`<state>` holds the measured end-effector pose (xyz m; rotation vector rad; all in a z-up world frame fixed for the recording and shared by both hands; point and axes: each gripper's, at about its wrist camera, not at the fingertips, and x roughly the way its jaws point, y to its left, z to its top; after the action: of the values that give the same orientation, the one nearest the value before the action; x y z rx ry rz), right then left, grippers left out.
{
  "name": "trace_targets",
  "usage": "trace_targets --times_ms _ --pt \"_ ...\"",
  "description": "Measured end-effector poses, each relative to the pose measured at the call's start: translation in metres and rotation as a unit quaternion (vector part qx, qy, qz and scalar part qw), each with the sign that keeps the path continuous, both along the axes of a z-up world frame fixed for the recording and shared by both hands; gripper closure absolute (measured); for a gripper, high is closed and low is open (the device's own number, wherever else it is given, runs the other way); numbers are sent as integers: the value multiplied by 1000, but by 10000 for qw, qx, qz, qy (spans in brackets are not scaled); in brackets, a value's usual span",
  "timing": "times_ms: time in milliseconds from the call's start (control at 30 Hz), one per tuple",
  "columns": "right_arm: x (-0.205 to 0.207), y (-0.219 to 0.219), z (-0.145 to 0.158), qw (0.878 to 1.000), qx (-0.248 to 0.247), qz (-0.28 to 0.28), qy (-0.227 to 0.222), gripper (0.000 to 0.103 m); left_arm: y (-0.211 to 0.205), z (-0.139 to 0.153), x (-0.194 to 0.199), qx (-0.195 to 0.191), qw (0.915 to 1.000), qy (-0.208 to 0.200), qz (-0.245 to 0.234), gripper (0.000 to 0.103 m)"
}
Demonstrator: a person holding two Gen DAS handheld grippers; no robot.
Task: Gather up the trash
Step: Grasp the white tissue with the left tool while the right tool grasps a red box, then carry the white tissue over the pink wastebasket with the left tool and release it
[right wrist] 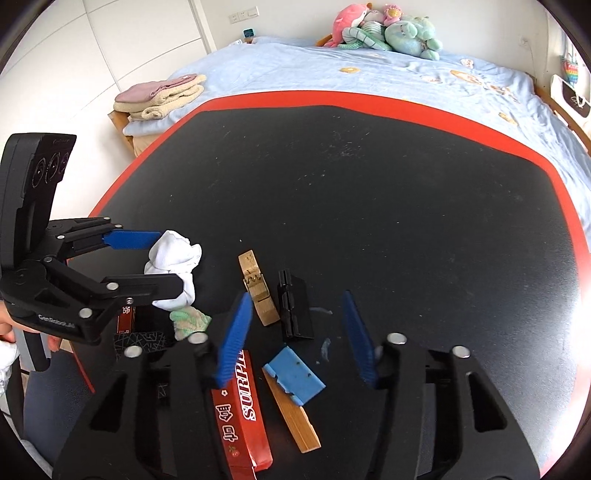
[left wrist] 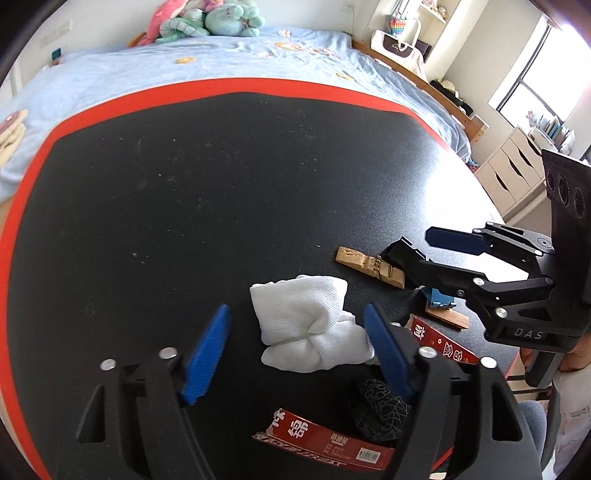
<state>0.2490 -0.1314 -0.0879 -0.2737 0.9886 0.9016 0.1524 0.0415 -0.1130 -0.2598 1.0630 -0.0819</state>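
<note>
A crumpled white cloth (left wrist: pixel 306 325) lies on the black table (left wrist: pixel 221 184), between the open fingers of my left gripper (left wrist: pixel 299 350); it also shows in the right wrist view (right wrist: pixel 173 258). My right gripper (right wrist: pixel 295 332) is open above a blue sponge piece (right wrist: pixel 295 376), a wooden stick (right wrist: pixel 295 417) and a red packet (right wrist: pixel 240 410). A wooden clothespin (left wrist: pixel 369 266) (right wrist: pixel 256 288) and a black hinge (right wrist: pixel 295 306) lie just ahead. A second red packet (left wrist: pixel 325 439) lies under the left gripper.
A green knitted scrap (right wrist: pixel 190 321) and a black patterned piece (left wrist: pixel 380 410) lie near the table's front edge. The table has a red border (right wrist: pixel 369 101). A blue bed (right wrist: pixel 369 74) with plush toys (right wrist: pixel 388 31) stands behind it.
</note>
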Motion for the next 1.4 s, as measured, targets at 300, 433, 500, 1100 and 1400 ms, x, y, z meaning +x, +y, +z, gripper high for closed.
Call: trace_targets --times_ms 300,433,500,1100,1400 --pt "-3 0 -4 10000 68 -32 38 93 0 2 3 17 9999 -87 -62 63" --pt "-6 -6 3 9998 130 -123 -58 93 1 6 1 83 9998 -188 -48 64" --pt "-8 -8 8 9997 158 -157 -108 93 2 11 -2 125 9996 -249 -54 64" --pt "-106 -65 89 9963 558 -464 -463 93 -28 77 -83 364 9953 -816 -375 64" --pt "-170 -92 96 9956 608 -538 -467 93 -47 91 -134 448 9930 -956 -536 64"
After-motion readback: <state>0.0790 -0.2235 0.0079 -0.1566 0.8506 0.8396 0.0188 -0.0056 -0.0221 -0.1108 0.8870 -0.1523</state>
